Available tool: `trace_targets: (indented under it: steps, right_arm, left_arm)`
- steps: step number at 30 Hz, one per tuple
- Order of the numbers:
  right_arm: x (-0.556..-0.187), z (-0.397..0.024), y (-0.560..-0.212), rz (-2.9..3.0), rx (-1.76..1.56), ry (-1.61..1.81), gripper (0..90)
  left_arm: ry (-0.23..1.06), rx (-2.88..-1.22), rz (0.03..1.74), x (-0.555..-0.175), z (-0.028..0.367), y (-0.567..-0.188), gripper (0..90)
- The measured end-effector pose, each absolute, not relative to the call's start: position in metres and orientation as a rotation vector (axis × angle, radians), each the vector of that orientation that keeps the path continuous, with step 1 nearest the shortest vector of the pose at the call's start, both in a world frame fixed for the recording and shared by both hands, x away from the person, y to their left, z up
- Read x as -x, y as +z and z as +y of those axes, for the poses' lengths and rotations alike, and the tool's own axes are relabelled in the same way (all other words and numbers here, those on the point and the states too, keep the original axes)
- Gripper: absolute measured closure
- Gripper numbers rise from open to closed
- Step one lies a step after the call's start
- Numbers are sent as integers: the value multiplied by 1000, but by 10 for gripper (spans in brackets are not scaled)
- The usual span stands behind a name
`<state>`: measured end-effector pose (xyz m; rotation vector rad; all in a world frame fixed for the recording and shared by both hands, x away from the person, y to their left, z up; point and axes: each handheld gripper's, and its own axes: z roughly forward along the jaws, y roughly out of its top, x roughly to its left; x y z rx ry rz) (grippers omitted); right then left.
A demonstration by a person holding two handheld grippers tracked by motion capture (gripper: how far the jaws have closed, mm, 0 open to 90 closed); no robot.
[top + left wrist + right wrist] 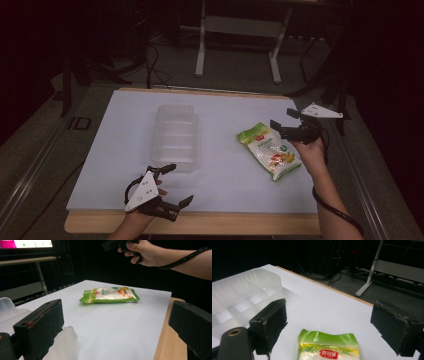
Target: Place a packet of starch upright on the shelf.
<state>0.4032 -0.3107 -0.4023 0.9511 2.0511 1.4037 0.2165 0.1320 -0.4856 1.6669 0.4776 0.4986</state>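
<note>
A green and white snack bag lies flat on the white table sheet, right of centre; it lies ahead in the left gripper view and its top edge sits low between the jaws in the right gripper view. A clear plastic tray lies upside down left of centre, also at the left in the right gripper view. My right gripper hovers open just above the bag's far end. My left gripper is open near the front edge, just below the tray, holding nothing.
The wooden table edge runs along the front. Beyond the table stand a metal frame, cables on the floor and dark stands. The white sheet between tray and bag is bare.
</note>
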Motion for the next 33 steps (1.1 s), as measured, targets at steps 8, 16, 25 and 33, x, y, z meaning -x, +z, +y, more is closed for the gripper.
trace_targets:
  steps: [8,16,25,33]
  right_arm:
    - [-426,-316,-432,2098,-999,1391,155]
    - [-445,-325,-457,2074,-1097,1330,224]
    - [-461,-331,-481,2133,-1155,1287,301]
    - [-473,-334,-503,2185,-1207,1241,311]
  left_arm:
    - [495,-1671,478,-216,131,-486,1]
    - [501,-1673,486,-213,133,-486,1]
    - [488,-1667,497,-209,133,-487,1]
    - [482,-1670,509,-209,134,-489,1]
